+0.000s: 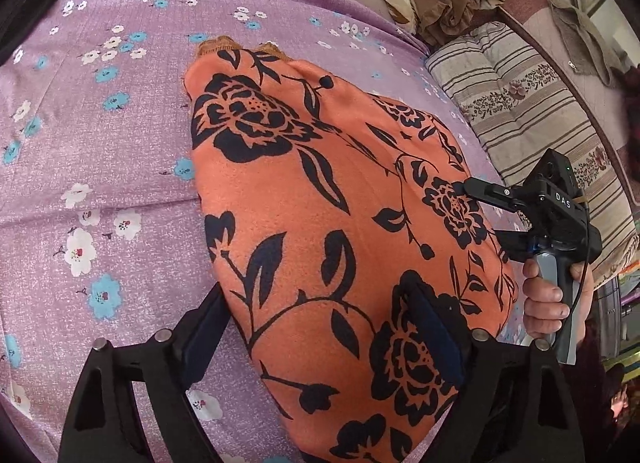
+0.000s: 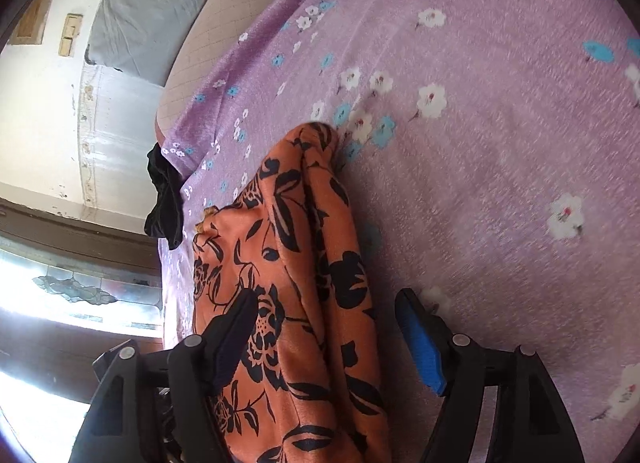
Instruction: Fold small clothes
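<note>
Orange soft garment w/ black flower print (image 1: 320, 223) lies on purple flowered bedsheet (image 1: 100, 143), both left gripper (image 1: 320, 343) & right gripper (image 2: 326, 343) w/ jaws spread around its edges.

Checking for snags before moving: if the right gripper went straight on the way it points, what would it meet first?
The orange floral garment, which already lies between the open jaws of the right gripper. Beyond its far end is only the purple bedsheet. Depth is hard to judge.
</note>
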The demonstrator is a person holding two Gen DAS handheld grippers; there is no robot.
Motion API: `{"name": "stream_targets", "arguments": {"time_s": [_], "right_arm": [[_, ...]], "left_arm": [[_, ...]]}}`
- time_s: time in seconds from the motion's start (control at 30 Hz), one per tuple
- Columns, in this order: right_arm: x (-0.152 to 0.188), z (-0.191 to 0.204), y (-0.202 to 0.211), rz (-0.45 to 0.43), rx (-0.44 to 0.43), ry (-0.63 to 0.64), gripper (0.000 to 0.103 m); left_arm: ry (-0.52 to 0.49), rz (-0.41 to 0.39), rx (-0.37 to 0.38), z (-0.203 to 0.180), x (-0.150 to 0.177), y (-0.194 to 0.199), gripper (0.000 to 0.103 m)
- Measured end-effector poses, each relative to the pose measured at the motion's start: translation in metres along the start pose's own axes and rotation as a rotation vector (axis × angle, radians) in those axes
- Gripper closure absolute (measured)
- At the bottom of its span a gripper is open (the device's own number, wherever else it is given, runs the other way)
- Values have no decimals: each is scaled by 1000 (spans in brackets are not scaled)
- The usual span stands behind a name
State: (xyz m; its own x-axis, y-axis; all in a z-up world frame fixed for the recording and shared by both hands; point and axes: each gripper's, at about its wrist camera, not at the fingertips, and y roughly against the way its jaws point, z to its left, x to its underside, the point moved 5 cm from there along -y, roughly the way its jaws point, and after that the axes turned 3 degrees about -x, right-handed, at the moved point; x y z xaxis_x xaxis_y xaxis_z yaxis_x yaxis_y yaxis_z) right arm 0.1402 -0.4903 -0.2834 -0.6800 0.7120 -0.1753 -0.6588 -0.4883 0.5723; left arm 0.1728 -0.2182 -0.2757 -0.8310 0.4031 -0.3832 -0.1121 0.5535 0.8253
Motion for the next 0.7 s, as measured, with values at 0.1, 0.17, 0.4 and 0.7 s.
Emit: {"name": "stream_targets", "arguments": {"time_s": [0.1,0.17,0.4,0.7], "right_arm": [[5,13,-14,26,-17,55,24],[11,22,-27,65,-60,60,24],[29,52,-44,39,74,222,44],[36,78,-27,-57,167,347,60]], "left_arm": [[30,-4,20,2,-1,-3,17],[37,-9,22,2,-2,-4,18],[39,-46,-2,2,-2,0,39],[-25,-142,-60,-7,-4,31,55]]}}
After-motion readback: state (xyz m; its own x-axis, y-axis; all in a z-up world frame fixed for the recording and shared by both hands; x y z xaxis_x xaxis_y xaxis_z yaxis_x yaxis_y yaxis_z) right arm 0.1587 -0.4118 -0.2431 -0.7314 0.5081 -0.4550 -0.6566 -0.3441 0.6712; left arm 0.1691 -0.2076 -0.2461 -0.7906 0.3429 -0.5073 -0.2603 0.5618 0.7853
